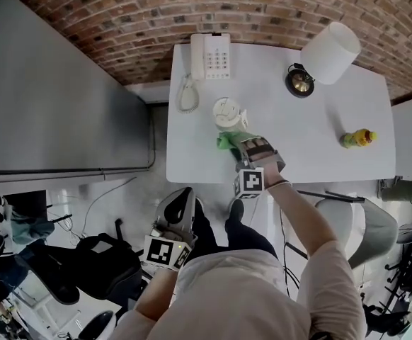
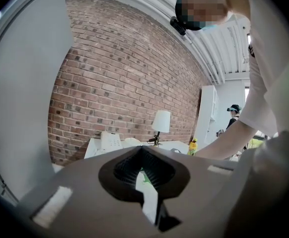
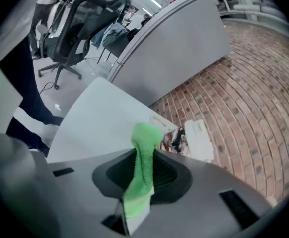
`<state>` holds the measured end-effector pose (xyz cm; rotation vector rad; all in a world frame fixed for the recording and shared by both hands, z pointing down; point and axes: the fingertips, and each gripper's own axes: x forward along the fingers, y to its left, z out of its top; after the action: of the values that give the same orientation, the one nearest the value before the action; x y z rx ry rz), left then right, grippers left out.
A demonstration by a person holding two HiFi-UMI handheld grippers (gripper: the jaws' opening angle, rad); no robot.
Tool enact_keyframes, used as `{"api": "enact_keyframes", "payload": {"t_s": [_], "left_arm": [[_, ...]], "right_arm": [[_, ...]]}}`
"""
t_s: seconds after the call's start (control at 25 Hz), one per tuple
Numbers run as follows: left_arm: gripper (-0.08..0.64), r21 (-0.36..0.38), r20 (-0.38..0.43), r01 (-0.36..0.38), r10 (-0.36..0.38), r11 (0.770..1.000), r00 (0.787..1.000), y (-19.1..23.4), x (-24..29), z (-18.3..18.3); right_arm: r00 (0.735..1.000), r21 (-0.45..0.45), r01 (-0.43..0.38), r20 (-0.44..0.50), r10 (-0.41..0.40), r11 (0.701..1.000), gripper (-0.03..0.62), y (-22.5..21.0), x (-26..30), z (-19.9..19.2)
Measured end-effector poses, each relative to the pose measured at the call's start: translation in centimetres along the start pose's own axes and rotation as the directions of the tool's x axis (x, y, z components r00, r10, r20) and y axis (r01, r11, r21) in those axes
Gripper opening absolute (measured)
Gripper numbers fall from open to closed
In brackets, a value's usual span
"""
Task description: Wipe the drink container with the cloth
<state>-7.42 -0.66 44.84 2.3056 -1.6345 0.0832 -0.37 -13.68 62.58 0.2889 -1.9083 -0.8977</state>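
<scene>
Right gripper (image 1: pixel 243 147) was extended over the white table (image 1: pixel 319 140), its jaws clamped on the green cloth (image 1: pixel 227 141); the right gripper view confirmed the cloth (image 3: pixel 143 162) pinched between them, its free end standing up past the tips. The drink container (image 1: pixel 227 110), a lidded cup, stood upright on the table just beyond the cloth, with a telephone (image 1: pixel 210 55) behind it. Contact between cloth and container could not be confirmed. Left gripper (image 1: pixel 183 198) was held low off the table's near edge, jaws together on nothing.
</scene>
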Motion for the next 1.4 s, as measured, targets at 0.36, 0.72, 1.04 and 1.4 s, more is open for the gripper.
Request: {"api": "enact_keyframes", "payload": {"t_s": [0.36,0.72,1.04,1.4], "left_arm": [[-0.002,0.065,0.051,0.056,-0.059,0.996,0.997,0.3,-1.0,4.6],[-0.002,0.101,0.124,0.075,-0.087,0.992,0.989,0.9,-2.6,8.9],[-0.002,0.161,0.181,0.071,-0.100,0.984,0.978,-0.2,-2.9,13.6],[-0.002,0.168,0.227,0.062,-0.100,0.984,0.969,0.3,-3.7,16.3]], "right_arm": [[0.991,0.486,0.106,0.014,-0.130,0.868,0.064,-5.7,-8.0,2.3],[0.904,0.867,0.253,-0.053,-0.424,0.430,0.065,-13.4,-19.9,2.4],[0.797,0.917,0.309,-0.105,-0.594,0.253,0.064,-15.8,-29.1,4.1],[0.787,0.933,0.297,-0.118,-0.606,0.204,0.064,-15.4,-30.6,5.6]]}}
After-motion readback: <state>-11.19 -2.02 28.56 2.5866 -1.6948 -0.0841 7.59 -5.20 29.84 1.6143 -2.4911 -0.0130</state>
